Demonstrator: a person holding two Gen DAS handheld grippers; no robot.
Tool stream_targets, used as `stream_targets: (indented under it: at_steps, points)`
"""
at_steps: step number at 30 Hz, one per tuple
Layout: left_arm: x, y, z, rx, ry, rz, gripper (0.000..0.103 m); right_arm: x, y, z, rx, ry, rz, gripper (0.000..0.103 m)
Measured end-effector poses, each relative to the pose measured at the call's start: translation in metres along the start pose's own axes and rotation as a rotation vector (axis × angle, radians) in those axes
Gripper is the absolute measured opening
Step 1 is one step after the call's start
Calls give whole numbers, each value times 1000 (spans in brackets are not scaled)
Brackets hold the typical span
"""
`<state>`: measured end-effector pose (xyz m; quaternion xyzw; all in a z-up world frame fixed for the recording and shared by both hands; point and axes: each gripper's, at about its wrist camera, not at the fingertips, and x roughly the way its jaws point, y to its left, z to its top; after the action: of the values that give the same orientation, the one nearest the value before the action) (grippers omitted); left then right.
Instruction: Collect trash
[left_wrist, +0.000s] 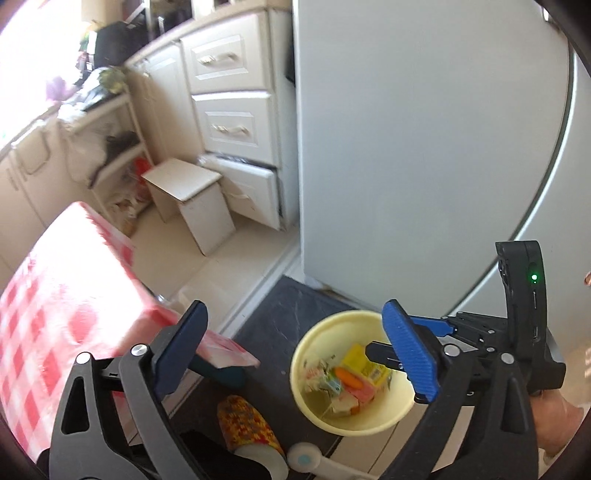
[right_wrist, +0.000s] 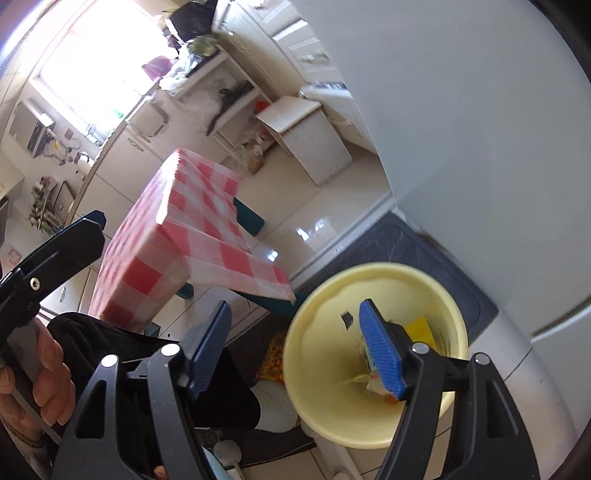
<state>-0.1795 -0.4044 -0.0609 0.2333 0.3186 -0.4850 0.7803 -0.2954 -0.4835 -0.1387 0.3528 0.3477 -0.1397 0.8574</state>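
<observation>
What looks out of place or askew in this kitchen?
The bottom cabinet drawer beside the fridge hangs open and crooked, with something bulging over its top edge. The trash sits inside the yellow bin; none shows spilled on the dark mat.

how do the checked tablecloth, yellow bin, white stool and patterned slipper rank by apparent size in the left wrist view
1. checked tablecloth, cut off by the picture's edge
2. yellow bin
3. white stool, close to the bin, and farther away, so unsure
4. patterned slipper, partly hidden

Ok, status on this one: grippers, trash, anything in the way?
Left gripper open, empty. Right gripper open, empty. Trash in yellow bin below both. Nothing in the way.
</observation>
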Motion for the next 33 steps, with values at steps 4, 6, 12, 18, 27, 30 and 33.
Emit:
stream_targets:
  at_steps: [4,6,12,18,27,30,33]
  points:
    - [-32,19,1,-30,-63,61,95,-11,24,7,-63,-45,-9,80]
    - [-47,33,-1,-57,-87,97,96,-16,38,9,-88,-69,-11,84]
    - [-100,89,-19,-154,-141,325,96,-27,96,16,-181,-151,-49,94]
    - [-159,165,-47,-291,-202,479,96,-23,190,21,-336,-215,45,96]
    - [-211,250,-94,-417,-216,670,96,12,312,12,-534,-270,188,96]
    - [-221,268,-108,-437,-213,698,96,20,338,8,-588,-309,196,96]
    - [-226,276,-119,-440,-215,722,96,25,352,4,-619,-337,194,96]
